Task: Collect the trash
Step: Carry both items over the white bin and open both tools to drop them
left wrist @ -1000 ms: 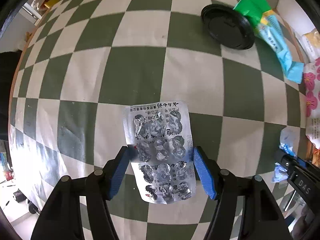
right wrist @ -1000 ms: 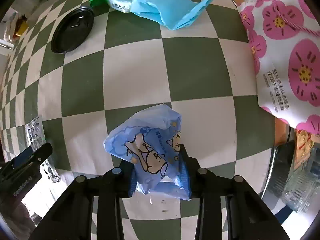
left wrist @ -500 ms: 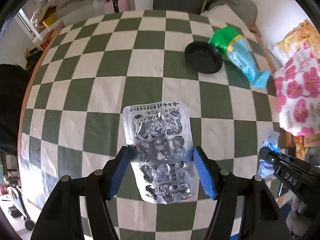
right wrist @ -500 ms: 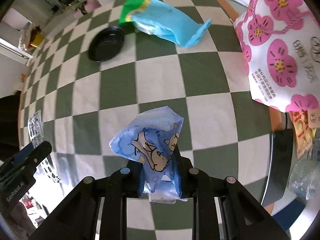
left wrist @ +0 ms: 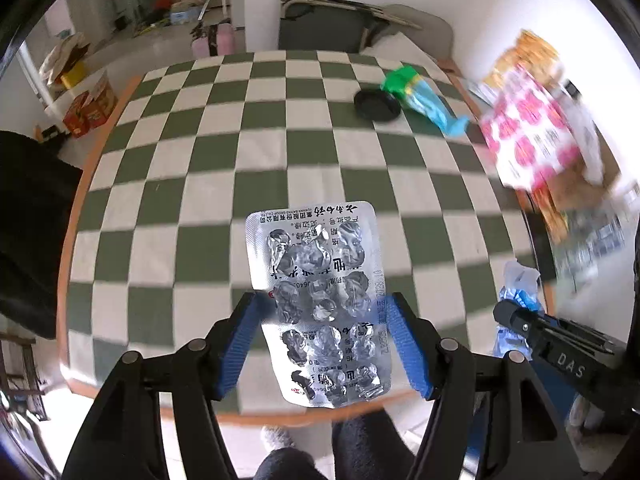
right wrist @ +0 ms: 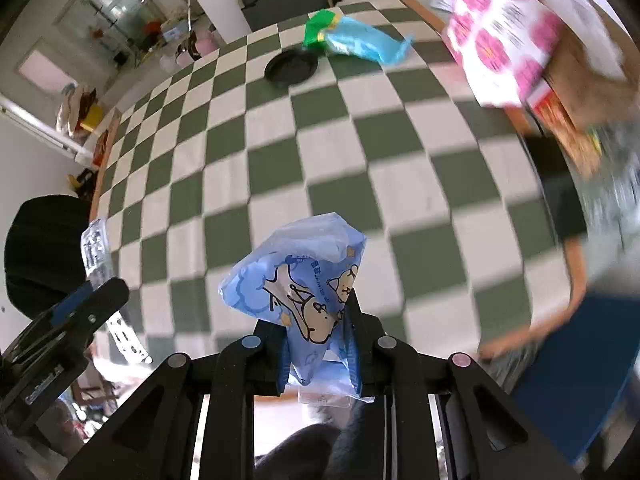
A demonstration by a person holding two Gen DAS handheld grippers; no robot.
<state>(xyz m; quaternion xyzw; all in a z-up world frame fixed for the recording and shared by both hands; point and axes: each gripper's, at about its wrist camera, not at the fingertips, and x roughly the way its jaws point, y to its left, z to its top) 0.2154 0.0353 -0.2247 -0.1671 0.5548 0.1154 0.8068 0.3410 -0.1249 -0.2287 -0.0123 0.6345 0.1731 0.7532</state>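
1. While both hands are lifted above the counter (left wrist: 208,128), the left gripper (left wrist: 322,308) holds a silver blister pack (left wrist: 316,276); its blue fingers (left wrist: 240,340) press on the two long edges of the pack, so they stand rather wide, and the pack hangs in the air over the near edge of the counter.
2. Its cells look crushed and empty, and printed characters run along its far end.
3. Below the pack, a person's dark knees (left wrist: 360,440) are visible, just in front of the orange counter rim.
4. Further right, the right gripper (right wrist: 318,344) holds a crumpled blue wrapper (right wrist: 296,276) with cartoon animals printed on it; the fingers (right wrist: 282,356) are narrow and pinch the lower part, while the top part puffs out above them. This wrapper is in the air too, not touching the checked cloth.
5. On the far right part of the counter lies a black round lid (right wrist: 292,67), and just beside it, touching or overlapping its rim, a green and light blue bag (right wrist: 352,38).
6. At the right edge there is a white package with pink flowers (right wrist: 500,36), blurred, with some other packets near it that I cannot identify.
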